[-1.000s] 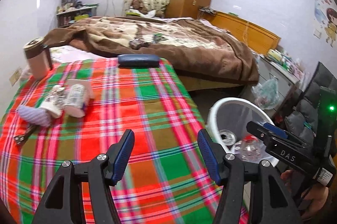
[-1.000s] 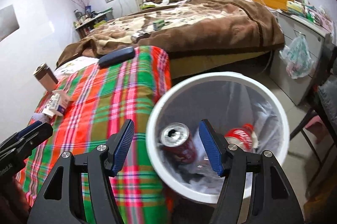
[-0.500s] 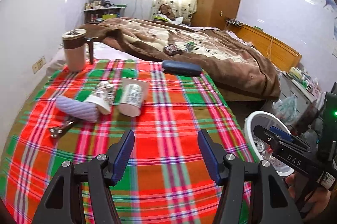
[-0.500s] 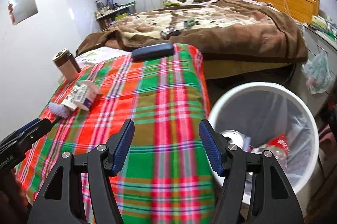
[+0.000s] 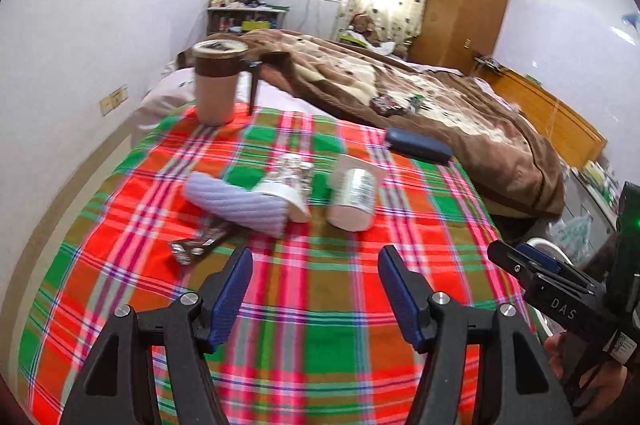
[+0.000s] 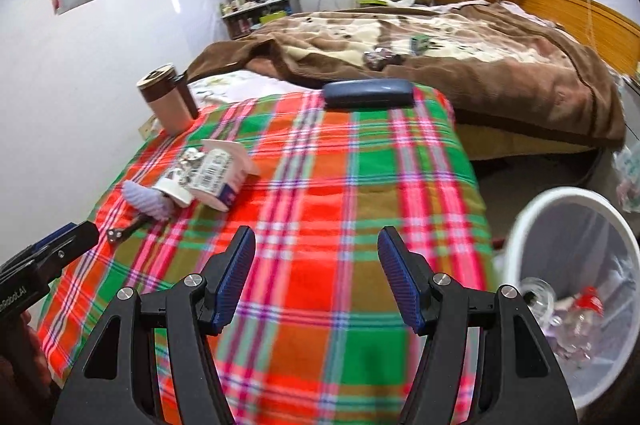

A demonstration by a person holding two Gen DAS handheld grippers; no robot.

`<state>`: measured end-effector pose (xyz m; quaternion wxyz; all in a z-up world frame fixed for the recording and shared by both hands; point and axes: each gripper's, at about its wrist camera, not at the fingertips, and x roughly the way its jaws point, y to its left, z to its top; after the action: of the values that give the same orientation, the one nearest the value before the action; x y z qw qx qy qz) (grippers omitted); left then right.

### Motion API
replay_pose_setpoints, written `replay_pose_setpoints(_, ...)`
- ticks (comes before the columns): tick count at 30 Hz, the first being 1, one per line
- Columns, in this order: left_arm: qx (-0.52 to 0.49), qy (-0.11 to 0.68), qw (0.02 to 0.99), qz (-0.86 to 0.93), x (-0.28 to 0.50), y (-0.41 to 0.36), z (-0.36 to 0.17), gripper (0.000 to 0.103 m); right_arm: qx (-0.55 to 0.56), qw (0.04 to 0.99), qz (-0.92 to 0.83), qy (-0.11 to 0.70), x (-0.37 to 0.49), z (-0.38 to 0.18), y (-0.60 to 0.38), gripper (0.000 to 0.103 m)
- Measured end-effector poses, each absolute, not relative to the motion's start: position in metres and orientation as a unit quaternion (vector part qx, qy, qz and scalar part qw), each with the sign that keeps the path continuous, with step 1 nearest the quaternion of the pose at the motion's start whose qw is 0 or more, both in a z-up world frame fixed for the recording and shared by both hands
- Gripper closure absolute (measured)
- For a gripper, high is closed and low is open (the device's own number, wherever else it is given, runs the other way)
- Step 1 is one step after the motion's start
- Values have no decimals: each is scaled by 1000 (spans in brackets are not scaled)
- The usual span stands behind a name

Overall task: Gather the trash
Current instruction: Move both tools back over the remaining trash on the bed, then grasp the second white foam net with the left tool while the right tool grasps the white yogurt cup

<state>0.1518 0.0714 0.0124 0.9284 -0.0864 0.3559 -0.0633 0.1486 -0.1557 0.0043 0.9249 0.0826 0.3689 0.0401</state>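
On the plaid-covered table (image 5: 132,309) lies a cluster of trash: a white paper cup (image 5: 354,197) on its side, a second cup with crumpled foil (image 5: 286,185), a lilac ribbed piece (image 5: 236,203) and a dark wrapper (image 5: 200,243). My left gripper (image 5: 315,265) hovers just short of the cups, its jaws opening with nothing between them. My right gripper (image 6: 316,249) stands open over the middle of the cloth, holding nothing. The white bin (image 6: 572,225) at the right holds plastic bottles (image 6: 580,313).
A brown-lidded tumbler (image 5: 216,81) stands at the table's far left corner. A dark blue case (image 5: 418,147) lies at the far edge. Beyond is a bed with a brown blanket (image 5: 460,105). The right gripper's body (image 5: 532,265) shows at the left view's right edge.
Both views have swung left, away from the bin and over the table. The cups and wrapper are now closer in the left view. The left jaws stand slightly wider.
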Motion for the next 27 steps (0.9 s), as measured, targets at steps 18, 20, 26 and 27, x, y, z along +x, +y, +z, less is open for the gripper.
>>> replay_pose_setpoints(18, -145, 396, 906, -25, 222, 139, -17, 34, 83, 910, 82, 398, 217, -11, -95, 38)
replay_pose_setpoints(20, -154, 397, 904, -21, 230, 142, -21, 34, 86, 909, 83, 399, 222, -12, -94, 38)
replay_pose_setpoints(26, -168, 404, 899, -17, 250, 146, -27, 34, 86, 906, 87, 406, 239, -17, -85, 38)
replay_pose_setpoints(27, -172, 407, 897, -20, 253, 147, -29, 34, 88, 905, 87, 407, 241, -18, -84, 38)
